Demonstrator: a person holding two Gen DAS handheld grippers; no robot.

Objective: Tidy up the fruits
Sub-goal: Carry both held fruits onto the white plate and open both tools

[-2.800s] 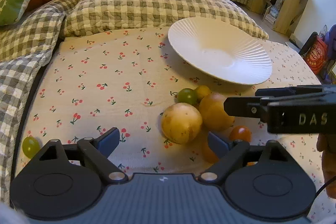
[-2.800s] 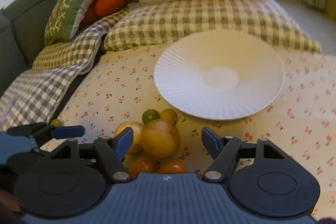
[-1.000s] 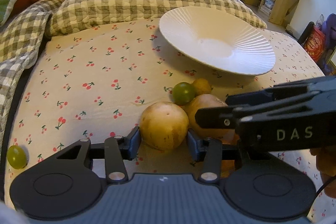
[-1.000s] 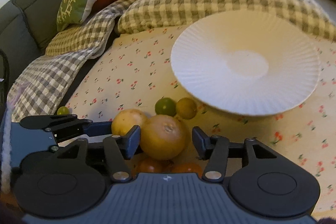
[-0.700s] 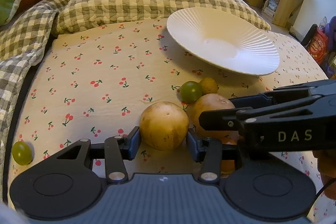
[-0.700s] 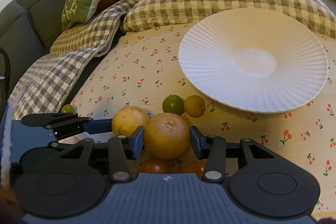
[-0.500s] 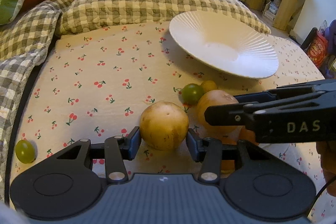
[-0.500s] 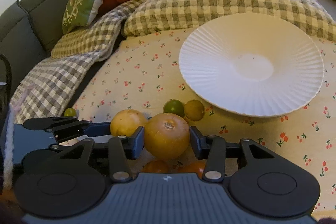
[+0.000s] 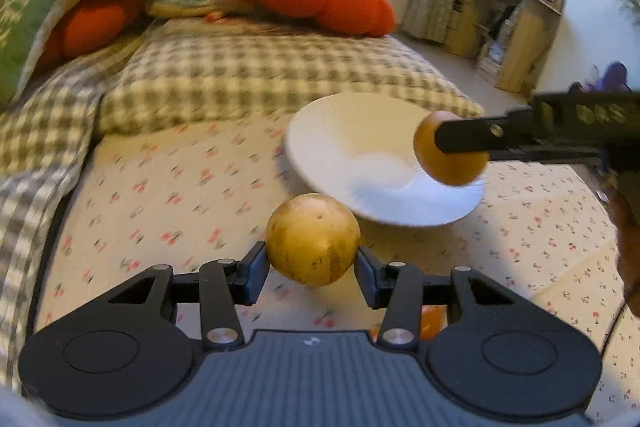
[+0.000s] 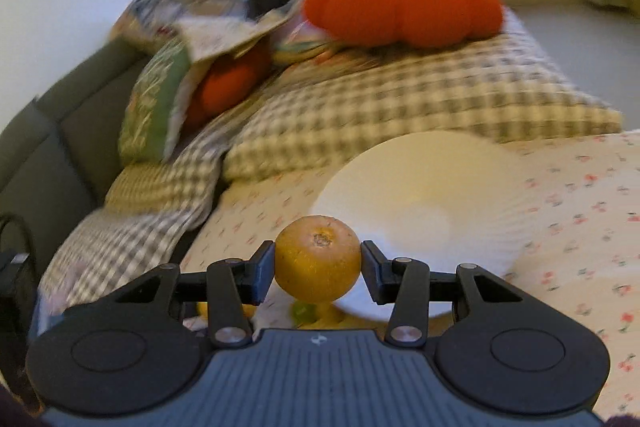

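Two fruits are up at once: left gripper [image 9: 312,269] clamps a yellow pear [image 9: 313,245] near the white plate [image 9: 332,151], right gripper [image 10: 318,267] pinches an orange [image 10: 318,263] over it, apparently for delivery.

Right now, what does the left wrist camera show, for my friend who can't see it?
The left gripper holds a yellow fruit above a cherry-print cloth. The right gripper holds an orange fruit over a white plate, with checked cushions behind.
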